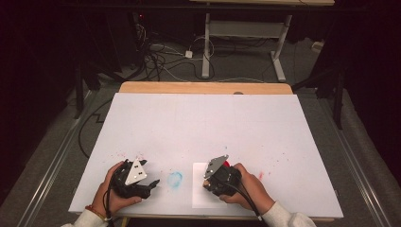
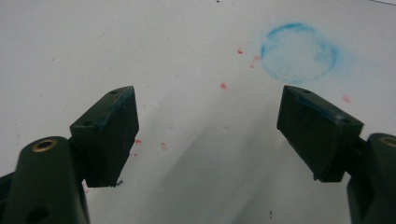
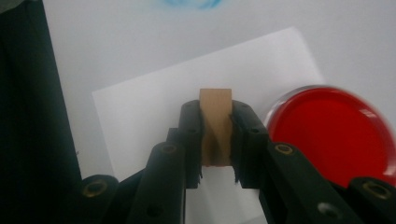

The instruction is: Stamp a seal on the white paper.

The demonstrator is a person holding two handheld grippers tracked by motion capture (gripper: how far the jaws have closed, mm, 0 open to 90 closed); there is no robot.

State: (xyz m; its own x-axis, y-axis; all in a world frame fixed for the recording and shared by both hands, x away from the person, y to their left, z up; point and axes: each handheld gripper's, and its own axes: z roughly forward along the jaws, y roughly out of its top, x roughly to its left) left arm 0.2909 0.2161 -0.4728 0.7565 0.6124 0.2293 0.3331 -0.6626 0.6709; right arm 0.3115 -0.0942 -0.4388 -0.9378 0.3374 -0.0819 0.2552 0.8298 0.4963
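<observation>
Right claw [image 3: 217, 140] clamped on a small wooden block [image 3: 215, 122], held just over the white paper sheet [image 3: 140, 112]. Red ink pad [image 3: 334, 133] sits just beside the block, at the sheet's edge. Left claw [image 2: 208, 135] wide open, nothing in it, near blue ring stain [image 2: 299, 51] on the surface [image 1: 198, 123].

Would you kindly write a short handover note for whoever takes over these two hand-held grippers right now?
Right hand-held gripper: shut on a small wooden block, probably a stamp, over the white paper sheet.
Left hand-held gripper: open, holding nothing, over the table near the blue ring mark.
Red ink pad: beside the right gripper, partly on the paper.
Done: block gripped. No print visible on the paper.
Left: probably ink the block and press it on the paper.
</observation>
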